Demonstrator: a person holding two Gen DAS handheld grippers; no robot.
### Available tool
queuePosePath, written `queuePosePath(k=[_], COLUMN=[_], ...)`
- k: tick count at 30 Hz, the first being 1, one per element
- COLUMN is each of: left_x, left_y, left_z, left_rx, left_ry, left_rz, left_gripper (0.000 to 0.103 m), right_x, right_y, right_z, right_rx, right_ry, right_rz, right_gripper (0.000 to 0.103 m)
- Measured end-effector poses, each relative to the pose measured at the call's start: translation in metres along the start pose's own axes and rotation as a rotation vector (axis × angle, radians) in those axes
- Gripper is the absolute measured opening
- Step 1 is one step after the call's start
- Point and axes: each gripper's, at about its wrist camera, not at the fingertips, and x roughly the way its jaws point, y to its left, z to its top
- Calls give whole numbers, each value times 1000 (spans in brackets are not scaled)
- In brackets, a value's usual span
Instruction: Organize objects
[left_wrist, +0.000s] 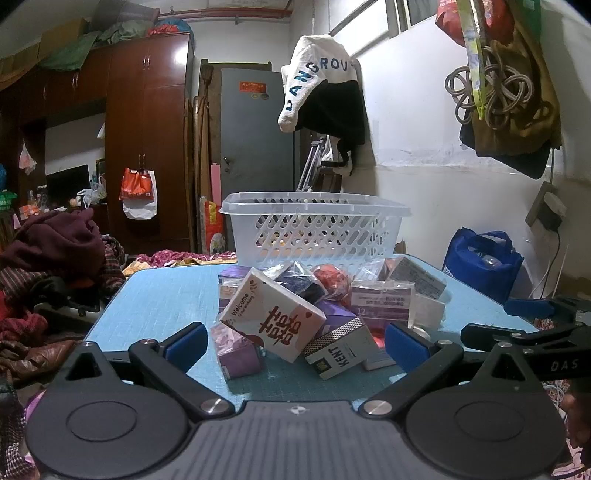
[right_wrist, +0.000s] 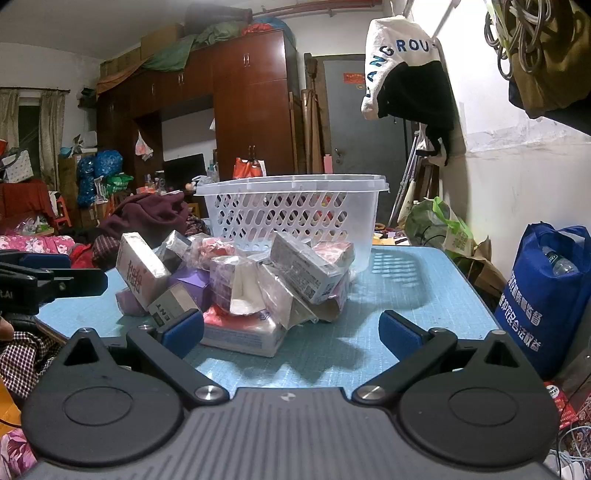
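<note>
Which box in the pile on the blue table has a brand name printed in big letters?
The grey and white box at the front of the pile: it reads KENT, while the white box beside it reads Welcome.

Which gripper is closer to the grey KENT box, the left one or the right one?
Left. The KENT box lies just ahead between the open fingers of the left gripper. The right gripper is farther, with the box beyond its left finger.

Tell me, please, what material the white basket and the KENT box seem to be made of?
White basket: looks like moulded plastic, semi-translucent, with a lattice of holes and a smooth rim. KENT box: probably printed cardboard, with sharp folded edges and a matte face.
</note>
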Motion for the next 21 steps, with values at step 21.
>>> queuePosePath(k=[21], left_x=[-2], left_y=[1], left_z=[0], left_rx=[-3], left_ry=[0], left_rz=[-5], left_gripper=[103], right_x=[8], right_y=[-4], right_z=[-2], right_rx=[0], right_ry=[-3], right_rz=[1], right_gripper=[103])
